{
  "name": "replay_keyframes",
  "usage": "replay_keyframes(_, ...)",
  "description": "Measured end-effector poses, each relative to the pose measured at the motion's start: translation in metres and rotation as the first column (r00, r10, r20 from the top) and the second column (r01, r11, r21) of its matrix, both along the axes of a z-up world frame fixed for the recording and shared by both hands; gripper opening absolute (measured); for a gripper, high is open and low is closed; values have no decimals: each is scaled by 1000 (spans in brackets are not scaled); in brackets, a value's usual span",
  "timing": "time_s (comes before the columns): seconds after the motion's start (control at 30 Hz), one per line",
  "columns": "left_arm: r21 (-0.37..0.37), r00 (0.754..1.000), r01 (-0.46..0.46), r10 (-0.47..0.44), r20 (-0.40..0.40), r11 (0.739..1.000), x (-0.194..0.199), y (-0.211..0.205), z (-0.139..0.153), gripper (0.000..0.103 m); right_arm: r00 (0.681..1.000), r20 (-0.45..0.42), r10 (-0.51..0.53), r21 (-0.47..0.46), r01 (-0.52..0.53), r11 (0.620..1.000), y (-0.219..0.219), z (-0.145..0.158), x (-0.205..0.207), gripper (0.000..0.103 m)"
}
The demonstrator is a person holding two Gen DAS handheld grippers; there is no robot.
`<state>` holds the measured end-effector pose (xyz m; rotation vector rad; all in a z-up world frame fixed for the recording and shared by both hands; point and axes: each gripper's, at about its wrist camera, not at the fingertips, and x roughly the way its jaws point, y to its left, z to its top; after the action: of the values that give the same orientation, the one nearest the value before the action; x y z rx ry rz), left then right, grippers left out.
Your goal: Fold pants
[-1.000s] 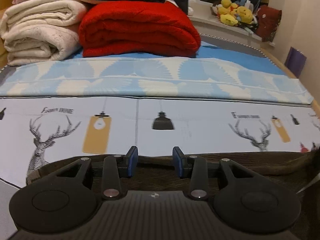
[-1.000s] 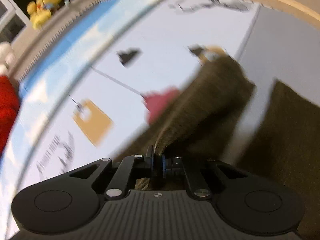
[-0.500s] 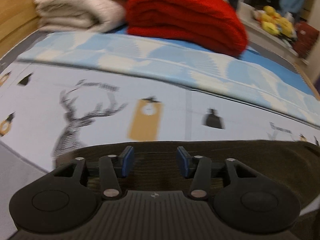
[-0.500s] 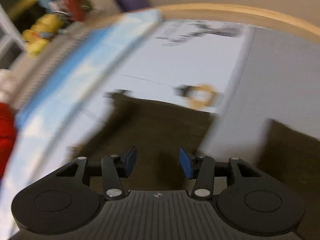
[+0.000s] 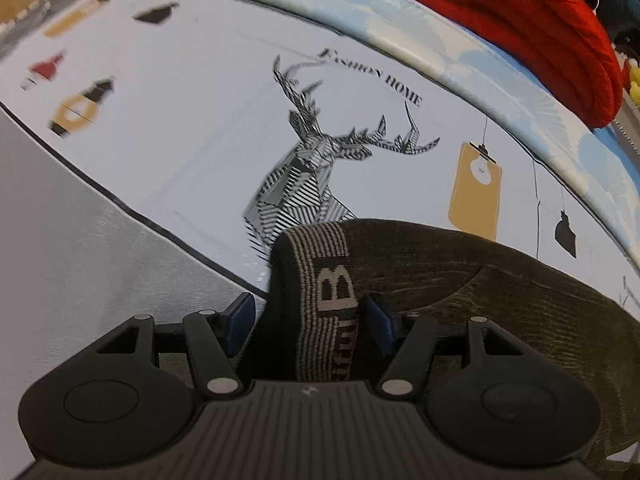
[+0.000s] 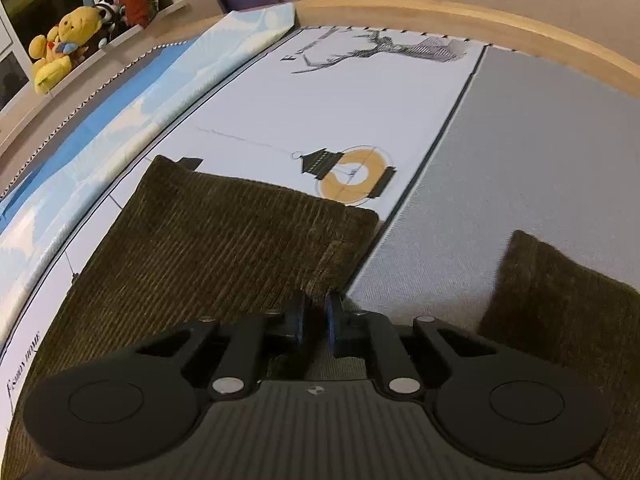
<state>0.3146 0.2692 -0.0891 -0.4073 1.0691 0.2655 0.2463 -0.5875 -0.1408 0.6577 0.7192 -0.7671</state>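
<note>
While our right gripper (image 6: 315, 316) pinches a pants (image 6: 224, 232) leg edge, the waistband (image 5: 324, 288) stands upright between our left gripper (image 5: 306, 312) jaws, which have just been spreading

We see the pants (image 5: 500, 292) lying on the bed sheet (image 5: 180, 128), their waistband (image 5: 326, 280) at the sheet's near side, between our left gripper's (image 5: 306, 314) fingers. In the right wrist view, two pant legs (image 6: 224, 240) lie apart, ends toward the bed's far edge (image 6: 480, 20). A folded blanket (image 5: 532, 28) sits at the far corner.
</note>
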Motion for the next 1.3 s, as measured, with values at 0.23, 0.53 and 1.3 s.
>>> replay_keyframes(0.23, 101, 975, 123, -139, 171, 987, 13, -18, -11, 38, 993, -39, -115, 2, 115, 993, -9, -3, -31, 9)
replay_keyframes(0.53, 145, 978, 88, -113, 176, 986, 13, -30, 20, 43, 999, -7, -54, 12, 54, 998, 2, 10, -37, 29)
replay_keyframes(1.3, 177, 937, 347, -333, -106, 921, -168, -47, 32, 78, 746, 122, 655, -308, -599, 739, 164, 150, -202, 36)
